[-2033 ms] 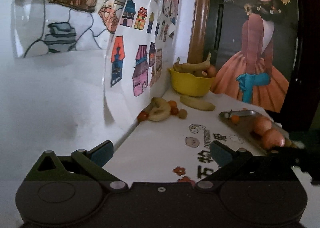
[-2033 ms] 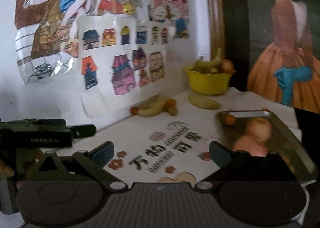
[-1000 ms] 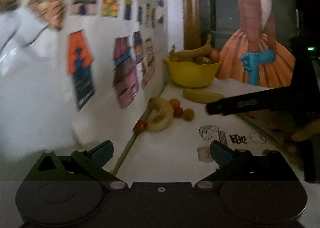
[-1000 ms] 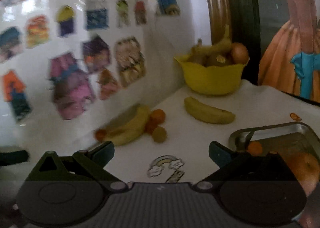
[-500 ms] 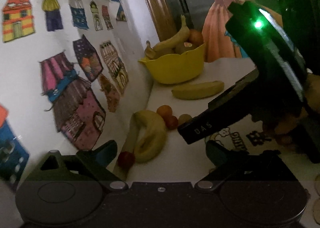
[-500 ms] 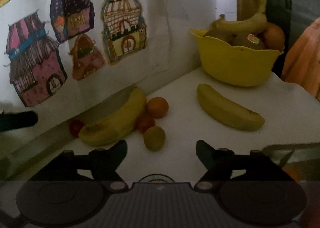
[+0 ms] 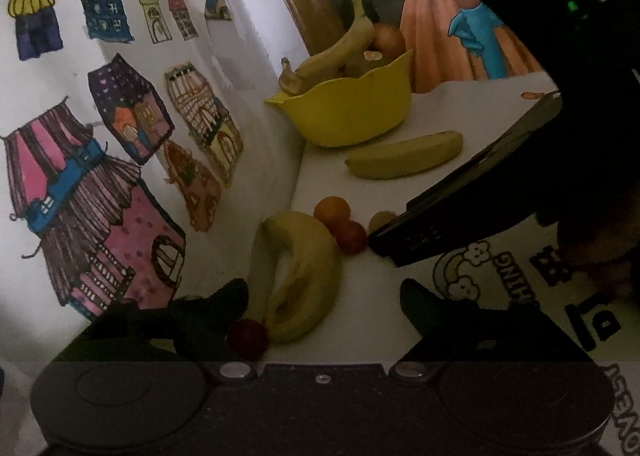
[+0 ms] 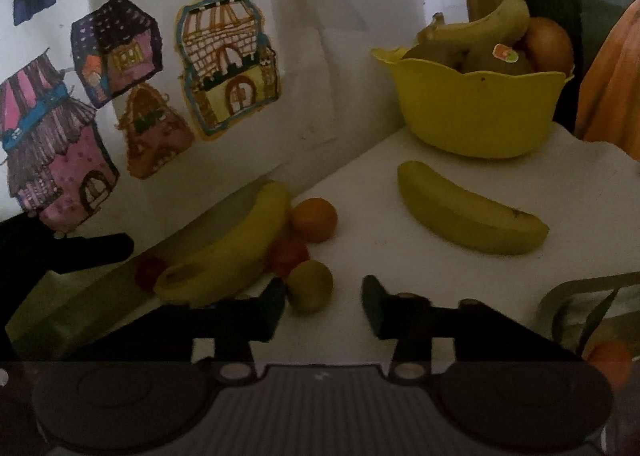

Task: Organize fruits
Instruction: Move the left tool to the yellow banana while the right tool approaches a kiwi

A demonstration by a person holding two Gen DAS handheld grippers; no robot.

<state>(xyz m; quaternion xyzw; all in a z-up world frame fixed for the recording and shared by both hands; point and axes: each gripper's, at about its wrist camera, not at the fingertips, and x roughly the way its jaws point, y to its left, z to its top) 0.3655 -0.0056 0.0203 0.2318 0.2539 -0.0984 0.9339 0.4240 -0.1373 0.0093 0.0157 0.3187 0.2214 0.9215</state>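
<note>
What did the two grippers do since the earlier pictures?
Both came closer to the fruit by the wall: the left gripper around the curved banana, the right gripper at the small greenish fruit. Both jaws have been closing, gripping nothing yet. The fruit stayed put.

Yellow bowl (image 8: 476,111), orange mandarin (image 8: 314,219), yellow-green (perhaps unripe) banana (image 8: 468,209)

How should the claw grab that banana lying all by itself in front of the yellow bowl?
Probably best across the middle of the lone banana, coming down from above. It lies flat on the white tabletop with free space on both long sides, and the middle is its thickest, straightest part. The tapered ends would likely slip.
</note>
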